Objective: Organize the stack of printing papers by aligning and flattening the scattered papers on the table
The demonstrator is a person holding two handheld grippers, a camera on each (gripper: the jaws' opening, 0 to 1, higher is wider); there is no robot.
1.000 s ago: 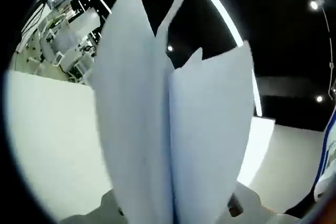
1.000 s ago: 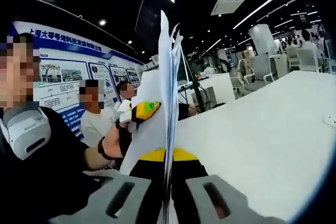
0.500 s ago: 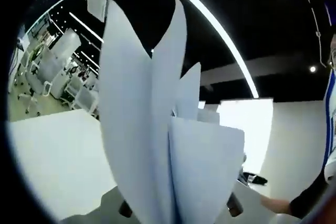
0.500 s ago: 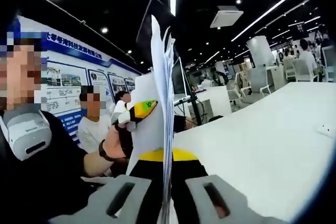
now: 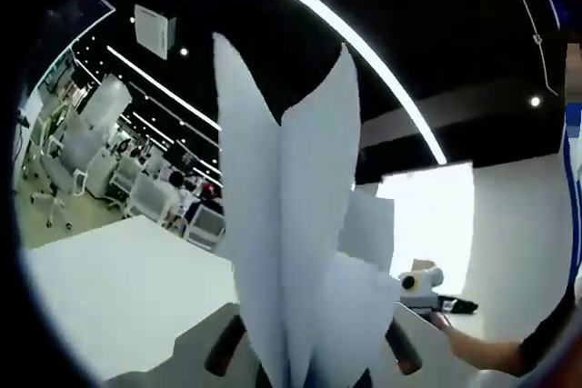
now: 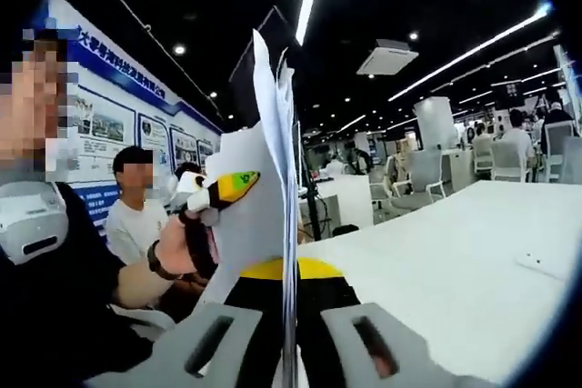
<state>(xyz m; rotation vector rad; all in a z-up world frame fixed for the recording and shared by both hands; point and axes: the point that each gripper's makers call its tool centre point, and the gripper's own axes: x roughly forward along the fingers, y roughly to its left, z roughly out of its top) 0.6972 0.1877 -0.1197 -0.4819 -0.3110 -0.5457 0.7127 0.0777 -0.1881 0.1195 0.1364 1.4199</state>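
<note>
In the right gripper view, a person's hand holds the left gripper against the papers. Both grippers are clamped on the papers, which stand up on edge in the air. The white table lies off to the right.

In the left gripper view, the papers fan out between its jaws.

White papers fanning; white table beyond them; the left gripper is yellow-tipped (green mark) beside the papers.
</note>
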